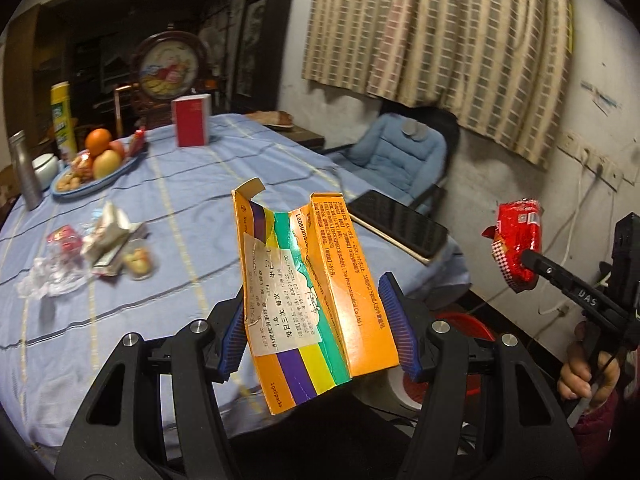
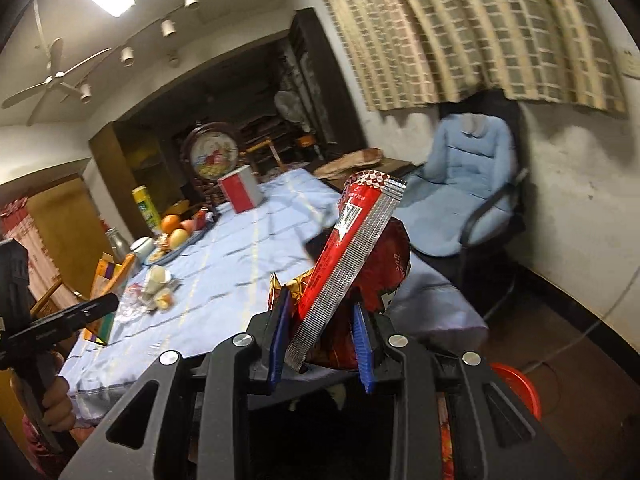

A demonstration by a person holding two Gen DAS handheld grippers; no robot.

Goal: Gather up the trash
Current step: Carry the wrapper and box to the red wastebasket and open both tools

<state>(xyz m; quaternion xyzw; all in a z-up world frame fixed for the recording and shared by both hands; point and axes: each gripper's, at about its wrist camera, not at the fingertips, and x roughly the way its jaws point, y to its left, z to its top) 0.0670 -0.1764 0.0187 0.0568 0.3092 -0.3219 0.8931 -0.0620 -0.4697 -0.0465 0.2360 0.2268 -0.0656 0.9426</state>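
My left gripper (image 1: 316, 330) is clamped on a torn, flattened orange medicine box (image 1: 308, 280), held upright in the air above the near edge of the table (image 1: 192, 184). The box has purple, yellow and green stripes, and along its side I can read "Pharmaceutical Co.,Ltd" and, at the bottom, "1gx6packs"; a white pharmacy label with Chinese dosage writing is stuck across its face, partly peeled. The blue ribbed pads (image 1: 394, 320) press the box from both sides.

My right gripper (image 2: 320, 340) is closed on a red snack wrapper (image 2: 352, 256), its silver crimped seam running up between the fingers and a red-and-white checked pattern at the top end; the print on it is too blurred to read. From the left wrist view the same wrapper (image 1: 518, 240) hangs out to the right, clear of the table, over the floor, and the right gripper's arm carries the letters "DAS".

On the blue striped tablecloth, left of the box, lies a heap of more trash (image 1: 92, 248): crumpled clear plastic, white paper and a small red packet. Farther off sit a fruit plate (image 1: 92, 172) with an orange and apples, a steel bottle (image 1: 24, 168), a yellow canister (image 1: 63, 120) and a red box (image 1: 191, 120). A dark phone (image 1: 400, 222) lies at the table's right edge, and a red bin (image 2: 516, 392) stands on the floor below.
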